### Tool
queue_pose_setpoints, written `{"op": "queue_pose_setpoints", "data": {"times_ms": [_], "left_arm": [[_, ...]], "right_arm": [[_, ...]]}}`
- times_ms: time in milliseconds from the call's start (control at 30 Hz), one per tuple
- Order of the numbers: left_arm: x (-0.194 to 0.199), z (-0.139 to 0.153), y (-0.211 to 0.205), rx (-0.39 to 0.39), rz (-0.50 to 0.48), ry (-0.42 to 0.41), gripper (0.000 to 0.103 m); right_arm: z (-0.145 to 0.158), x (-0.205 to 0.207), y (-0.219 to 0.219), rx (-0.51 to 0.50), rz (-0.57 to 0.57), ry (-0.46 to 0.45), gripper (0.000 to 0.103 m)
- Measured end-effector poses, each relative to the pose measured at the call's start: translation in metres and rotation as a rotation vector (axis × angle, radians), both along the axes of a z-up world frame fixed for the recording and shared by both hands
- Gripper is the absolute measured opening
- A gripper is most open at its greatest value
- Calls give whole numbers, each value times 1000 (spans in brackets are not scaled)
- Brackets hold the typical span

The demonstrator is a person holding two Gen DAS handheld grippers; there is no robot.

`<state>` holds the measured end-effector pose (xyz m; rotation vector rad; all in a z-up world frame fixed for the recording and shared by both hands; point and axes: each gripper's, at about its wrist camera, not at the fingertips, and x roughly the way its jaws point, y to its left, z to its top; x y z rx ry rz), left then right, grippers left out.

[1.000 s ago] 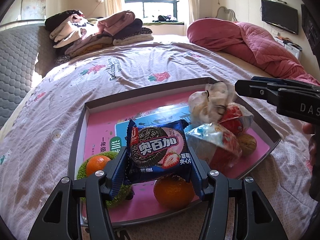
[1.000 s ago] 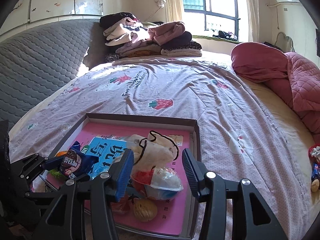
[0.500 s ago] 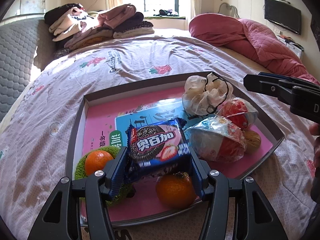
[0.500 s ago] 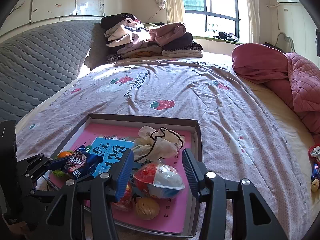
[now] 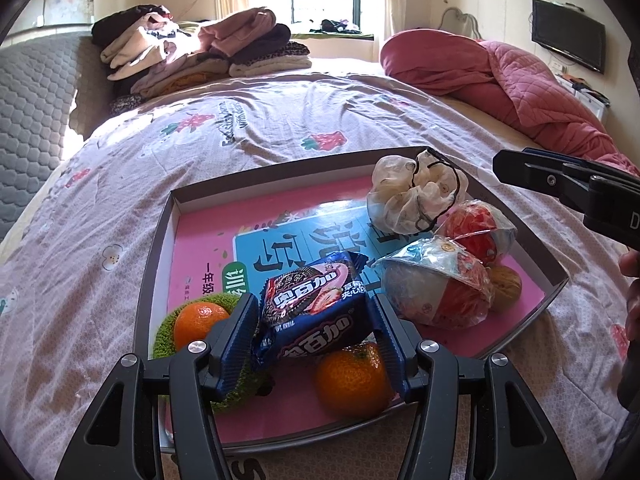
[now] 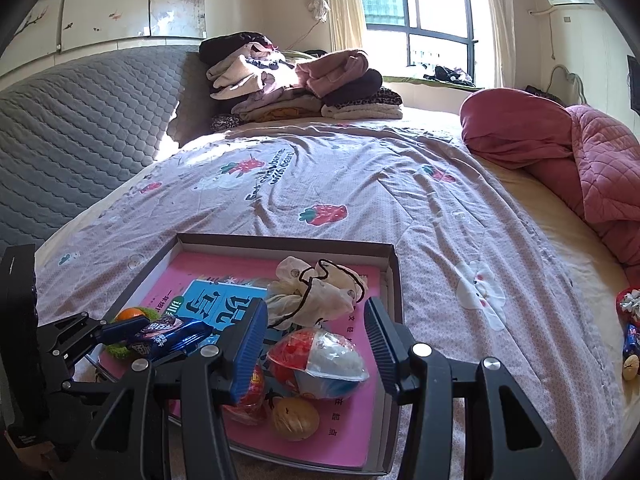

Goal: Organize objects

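Note:
A shallow cardboard box [image 5: 280, 168] with a pink book in its bottom lies on the bed; it also shows in the right wrist view [image 6: 394, 272]. My left gripper [image 5: 314, 320] is shut on a blue cookie packet [image 5: 316, 312] and holds it just above the box's near end, over an orange [image 5: 352, 380]. A second orange [image 5: 200, 320] sits on a green scrubber. My right gripper [image 6: 316, 336] is open and empty above a wrapped red-and-white toy egg [image 6: 320, 360]. A crumpled cloth pouch [image 6: 316, 296] and a walnut [image 6: 294, 418] also lie in the box.
Folded clothes [image 5: 192, 52] are stacked at the head of the bed by the grey headboard [image 6: 80, 120]. A red quilt [image 5: 500, 76] is heaped at the right. A few small snacks [image 6: 630, 332] lie on the sheet at the far right.
The left gripper has lowered and tipped the cookie packet flatter, closer to the box. The right gripper has drawn back a little and the cloth pouch now lies free in the box.

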<state>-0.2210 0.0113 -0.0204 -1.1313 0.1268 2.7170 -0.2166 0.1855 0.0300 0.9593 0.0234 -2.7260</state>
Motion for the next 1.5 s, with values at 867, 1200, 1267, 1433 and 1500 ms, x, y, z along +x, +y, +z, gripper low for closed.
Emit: {"op": "queue_pose_setpoints", "data": {"times_ms": [867, 1200, 1267, 1433, 1500], "left_arm": [[21, 42, -8, 5, 70, 72, 74], [40, 53, -6, 13, 106, 80, 77], [43, 56, -6, 18, 108, 80, 77], [53, 62, -6, 22, 125, 88, 77], [56, 65, -7, 20, 135, 85, 77]], "right_arm": [[10, 19, -7, -8, 26, 12, 56], [22, 39, -11, -13, 36, 33, 64], [23, 43, -10, -16, 26, 38, 65], [30, 55, -9, -31, 19, 50, 66], [35, 60, -9, -35, 15, 60, 66]]}}
